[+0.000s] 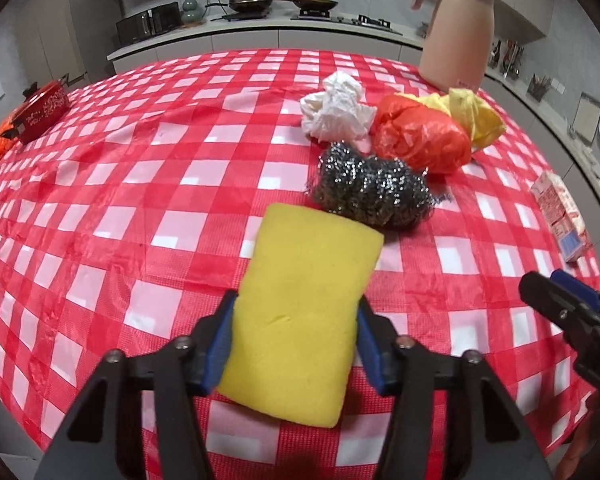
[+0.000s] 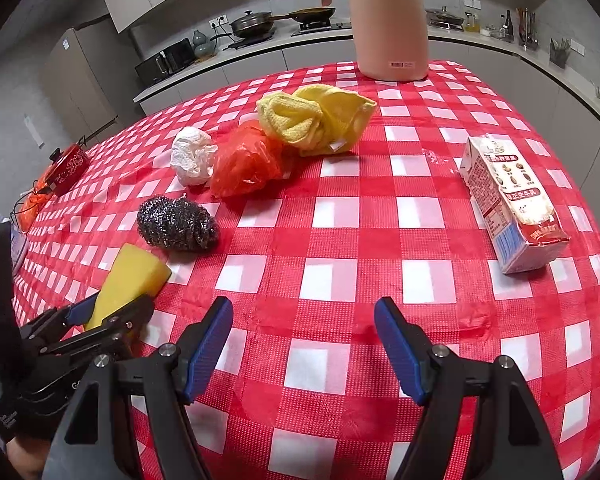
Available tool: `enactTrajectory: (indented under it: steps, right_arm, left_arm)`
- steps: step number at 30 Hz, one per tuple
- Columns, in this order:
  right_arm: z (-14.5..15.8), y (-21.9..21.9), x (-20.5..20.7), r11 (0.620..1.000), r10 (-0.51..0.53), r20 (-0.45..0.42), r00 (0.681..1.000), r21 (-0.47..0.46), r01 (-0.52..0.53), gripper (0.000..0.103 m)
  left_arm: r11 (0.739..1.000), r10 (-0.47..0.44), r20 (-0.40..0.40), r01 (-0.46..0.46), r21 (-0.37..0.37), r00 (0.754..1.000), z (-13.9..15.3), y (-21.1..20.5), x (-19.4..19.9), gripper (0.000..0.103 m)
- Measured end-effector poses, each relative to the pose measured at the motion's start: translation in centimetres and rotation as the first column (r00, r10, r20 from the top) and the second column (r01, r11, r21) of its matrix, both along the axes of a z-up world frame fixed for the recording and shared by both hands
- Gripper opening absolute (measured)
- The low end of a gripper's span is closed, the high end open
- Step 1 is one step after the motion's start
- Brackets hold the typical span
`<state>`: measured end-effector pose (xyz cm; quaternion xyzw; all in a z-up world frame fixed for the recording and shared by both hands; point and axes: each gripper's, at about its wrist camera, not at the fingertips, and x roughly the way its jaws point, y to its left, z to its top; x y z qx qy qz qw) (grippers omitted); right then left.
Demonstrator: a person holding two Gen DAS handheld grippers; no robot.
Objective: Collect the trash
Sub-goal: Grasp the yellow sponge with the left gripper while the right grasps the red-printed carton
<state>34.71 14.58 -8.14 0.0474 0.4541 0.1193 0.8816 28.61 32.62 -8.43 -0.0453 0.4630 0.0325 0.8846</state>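
My left gripper [image 1: 296,304] is shut on a yellow sponge [image 1: 300,312], with its blue pads pressed against the two long sides. The sponge's far end rests on the red checked tablecloth [image 1: 140,184]. Just beyond it lies a steel wool scourer [image 1: 372,192]. Behind that are a crumpled white paper [image 1: 336,108], an orange plastic bag [image 1: 420,136] and a yellow cloth [image 1: 476,116]. My right gripper [image 2: 304,306] hangs open over bare cloth with nothing between its fingers. A crushed milk carton [image 2: 508,208] lies ahead of it to the right, and the left gripper [image 2: 112,308] with the sponge [image 2: 136,276] is at its left.
A tall pink jug [image 2: 388,20] stands at the table's far edge. A red lidded pot [image 1: 40,112] sits at the far left, next to something orange at the edge. Kitchen counters with pans run behind the table.
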Motion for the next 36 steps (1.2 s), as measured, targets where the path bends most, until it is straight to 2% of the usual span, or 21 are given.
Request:
enactTrajectory:
  steps: [3, 10, 22, 29, 36]
  right_arm:
    - [0.3, -0.1, -0.1, 1.000, -0.001, 0.007, 1.000, 0.000, 0.001, 0.075]
    - [1.2, -1.4, -0.4, 0.999, -0.033, 0.028, 0.999, -0.006, 0.033, 0.075]
    - [2.7, -8.7, 0.8, 0.988, -0.153, 0.046, 0.987, -0.026, 0.154, 0.075]
    - [2.6, -12.9, 3.8, 0.985, -0.169, 0.043, 0.985, -0.036, 0.171, 0.075]
    - [1.1, -14.6, 7.6, 0.991, -0.122, 0.015, 0.992, -0.055, 0.123, 0.075]
  left_arm:
    - [1.000, 0.006, 0.028, -0.005, -0.031, 1.000, 0.8, 0.1, -0.4, 0.048]
    - [0.996, -0.045, 0.060, 0.049, -0.070, 0.997, 2.8, -2.0, 0.0, 0.048]
    - [0.981, -0.158, 0.110, 0.169, -0.100, 0.981, 5.1, -10.1, 3.1, 0.048]
    - [0.981, -0.154, 0.111, 0.165, -0.098, 0.982, 5.1, -14.0, 5.0, 0.048]
    - [0.991, -0.100, 0.101, 0.108, -0.077, 0.990, 4.6, -15.2, 6.3, 0.048]
